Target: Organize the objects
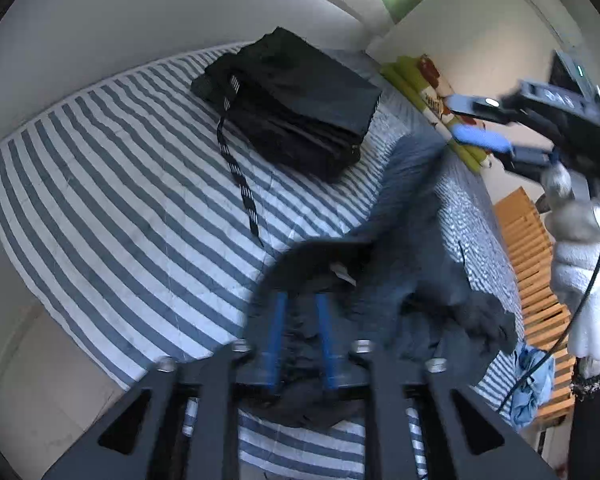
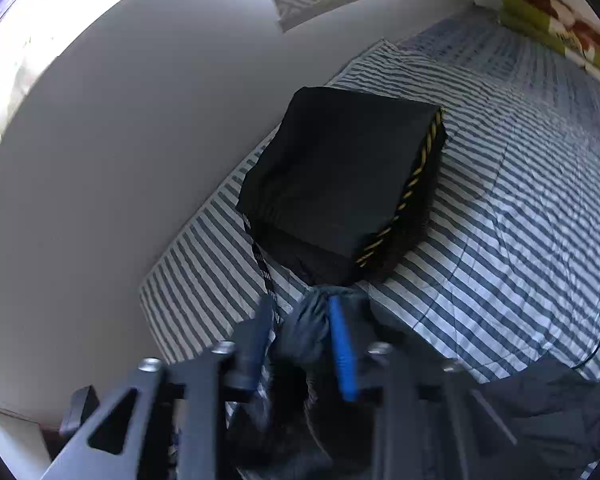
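Left wrist view: left gripper [image 1: 300, 300] part open, dark crumpled garment [image 1: 404, 312] between its fingers, grip unclear. It alone shows right gripper [image 1: 466, 120], glove [image 1: 580, 264], slatted wood [image 1: 536, 276]. Right wrist view: part open, garment bunched between its fingers; only it shows yellow cord trim on folded black stack [image 2: 340, 184] on striped bedsheet [image 2: 500, 220].

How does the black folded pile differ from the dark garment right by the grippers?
The black folded pile is squared and stacked; the dark garment lies loose and crumpled. The pile looks black with yellow cord trim; the garment greyer. Both rest on the striped bedcover.
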`<state>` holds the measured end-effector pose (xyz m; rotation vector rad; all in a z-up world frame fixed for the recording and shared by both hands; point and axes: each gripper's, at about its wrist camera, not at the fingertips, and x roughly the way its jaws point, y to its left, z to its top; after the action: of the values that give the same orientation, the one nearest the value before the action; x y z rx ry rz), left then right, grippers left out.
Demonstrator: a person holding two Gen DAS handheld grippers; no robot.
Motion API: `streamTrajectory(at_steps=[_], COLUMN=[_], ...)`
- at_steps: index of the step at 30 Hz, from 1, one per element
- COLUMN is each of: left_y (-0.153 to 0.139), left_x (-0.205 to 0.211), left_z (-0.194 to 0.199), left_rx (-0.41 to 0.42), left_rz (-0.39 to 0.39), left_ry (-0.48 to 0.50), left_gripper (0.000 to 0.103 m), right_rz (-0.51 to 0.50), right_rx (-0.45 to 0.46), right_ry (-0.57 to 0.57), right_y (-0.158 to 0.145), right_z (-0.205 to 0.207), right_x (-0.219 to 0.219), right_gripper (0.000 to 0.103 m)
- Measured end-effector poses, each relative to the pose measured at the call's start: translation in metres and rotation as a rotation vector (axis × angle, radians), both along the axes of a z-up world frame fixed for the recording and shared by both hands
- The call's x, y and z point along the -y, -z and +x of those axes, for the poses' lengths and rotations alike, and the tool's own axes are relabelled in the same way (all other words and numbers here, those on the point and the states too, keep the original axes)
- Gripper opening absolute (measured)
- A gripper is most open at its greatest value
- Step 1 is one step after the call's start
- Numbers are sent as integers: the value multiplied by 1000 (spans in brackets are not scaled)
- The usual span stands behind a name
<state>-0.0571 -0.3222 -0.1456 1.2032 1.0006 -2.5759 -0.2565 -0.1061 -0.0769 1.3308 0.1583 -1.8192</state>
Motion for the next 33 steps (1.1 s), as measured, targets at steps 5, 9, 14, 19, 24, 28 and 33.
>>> streamTrajectory(at_steps=[5,9,14,19,24,28,33], left_y=[-14,-10,-7,1,15,34,54], left_x=[-31,-66,-103,-160,-240,-295,-326], left_z=[-12,-33,-46,-82,-110,-131,-147], left_rx=[-13,14,47,65,108,158,200], left_rz=[-57,-95,-92,-91,-152,-256,-359], left_ry=[73,146,217,367,544,633,685], left_gripper=[55,56,56,66,77,81,44], right_rz=[-85,-82,38,136,96,18,-114], right_rx=[15,-6,-43,3,93,147,249], right_ry=[85,187,453,733,891,945,1004], right_y=[-26,-19,29,77,117,131,151], right_z=[-20,-21,-11,-2,2,-14,-51], right_x=[-65,-154,-317,-467,-550,-571,-572], right_gripper=[43,46,47,47,47,48,50])
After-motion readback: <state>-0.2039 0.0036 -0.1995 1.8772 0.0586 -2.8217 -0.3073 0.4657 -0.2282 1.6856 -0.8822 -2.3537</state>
